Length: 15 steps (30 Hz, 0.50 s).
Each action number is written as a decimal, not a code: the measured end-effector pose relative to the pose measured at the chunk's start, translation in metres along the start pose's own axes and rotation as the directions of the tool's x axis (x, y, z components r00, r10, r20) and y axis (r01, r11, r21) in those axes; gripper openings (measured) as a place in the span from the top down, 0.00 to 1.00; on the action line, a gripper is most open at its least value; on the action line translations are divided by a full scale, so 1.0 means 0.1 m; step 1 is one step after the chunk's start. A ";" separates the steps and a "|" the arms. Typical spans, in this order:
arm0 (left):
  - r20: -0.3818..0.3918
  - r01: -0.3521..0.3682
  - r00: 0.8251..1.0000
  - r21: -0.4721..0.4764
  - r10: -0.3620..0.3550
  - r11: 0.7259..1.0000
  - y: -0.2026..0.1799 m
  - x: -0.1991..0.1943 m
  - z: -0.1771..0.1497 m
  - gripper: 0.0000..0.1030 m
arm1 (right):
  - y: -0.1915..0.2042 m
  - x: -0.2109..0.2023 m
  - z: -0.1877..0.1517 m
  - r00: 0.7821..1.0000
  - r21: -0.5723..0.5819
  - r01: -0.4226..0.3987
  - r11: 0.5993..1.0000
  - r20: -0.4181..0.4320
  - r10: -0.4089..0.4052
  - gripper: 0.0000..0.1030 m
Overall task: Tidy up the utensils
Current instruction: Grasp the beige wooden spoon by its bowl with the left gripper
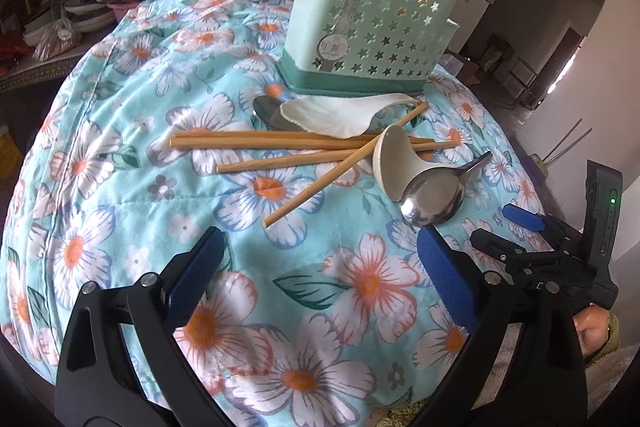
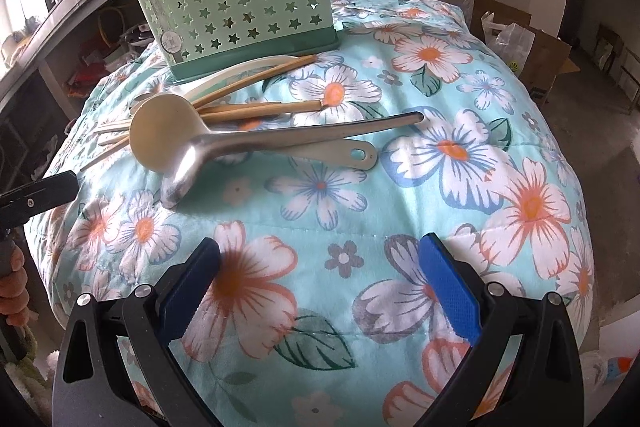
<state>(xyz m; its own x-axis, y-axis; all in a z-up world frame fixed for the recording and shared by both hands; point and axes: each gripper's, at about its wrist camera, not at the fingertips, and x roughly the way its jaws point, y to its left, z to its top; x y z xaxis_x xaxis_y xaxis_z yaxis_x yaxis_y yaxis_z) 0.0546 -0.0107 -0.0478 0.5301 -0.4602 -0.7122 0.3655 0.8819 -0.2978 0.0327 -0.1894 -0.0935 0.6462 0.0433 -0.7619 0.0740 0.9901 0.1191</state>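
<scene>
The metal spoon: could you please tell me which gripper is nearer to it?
Right, by a little, as a judgement. The right gripper sits just beside the metal spoon bowl; the left gripper hangs open just short of it.

Right gripper (image 2: 320, 283) open, empty, over floral cloth (image 2: 460, 147); utensils by green caddy (image 2: 236, 3).

A home storage corner: floral quilt (image 2: 440, 131), cluttered shelves of dishes (image 1: 80, 15), cardboard boxes (image 2: 536, 55).

Open shelves (image 1: 80, 11) crammed with dishes fill the upper left of the left view; a cardboard box (image 2: 532, 39) (flaps open) sits on grey concrete floor (image 2: 592, 131) at right, daylit.
</scene>
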 end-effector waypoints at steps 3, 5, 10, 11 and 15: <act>0.038 0.012 0.999 0.078 -0.015 0.997 -0.16 -0.07 0.06 0.22 | -0.01 0.00 0.01 1.000 0.012 -0.007 1.000 0.001 0.007 0.06; 0.042 0.028 0.999 0.112 -0.033 0.993 -0.25 -0.05 0.10 0.28 | -0.02 0.01 0.02 1.000 0.015 -0.010 1.000 -0.002 0.010 0.06; 0.021 0.066 0.997 0.150 -0.070 0.987 -0.41 0.13 0.23 0.50 | -0.03 0.00 0.02 1.000 0.009 -0.019 1.000 -0.004 0.019 0.06; 0.015 0.056 0.998 0.159 -0.059 0.986 -0.44 0.18 0.25 0.52 | -0.03 0.00 0.02 1.000 0.009 -0.021 1.000 -0.005 0.021 0.06; -0.018 0.025 1.000 0.160 -0.023 0.987 -0.45 0.36 0.36 0.67 | -0.03 0.00 0.02 1.000 0.012 -0.026 1.000 -0.005 0.026 0.06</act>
<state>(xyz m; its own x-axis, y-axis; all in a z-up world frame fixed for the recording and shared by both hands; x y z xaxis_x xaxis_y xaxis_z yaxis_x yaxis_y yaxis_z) 0.0842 -0.0704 -0.0372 0.5081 -0.4781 -0.7165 0.4967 0.8422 -0.2098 0.0338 -0.1925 -0.0927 0.6445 0.0696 -0.7614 0.0664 0.9870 0.1464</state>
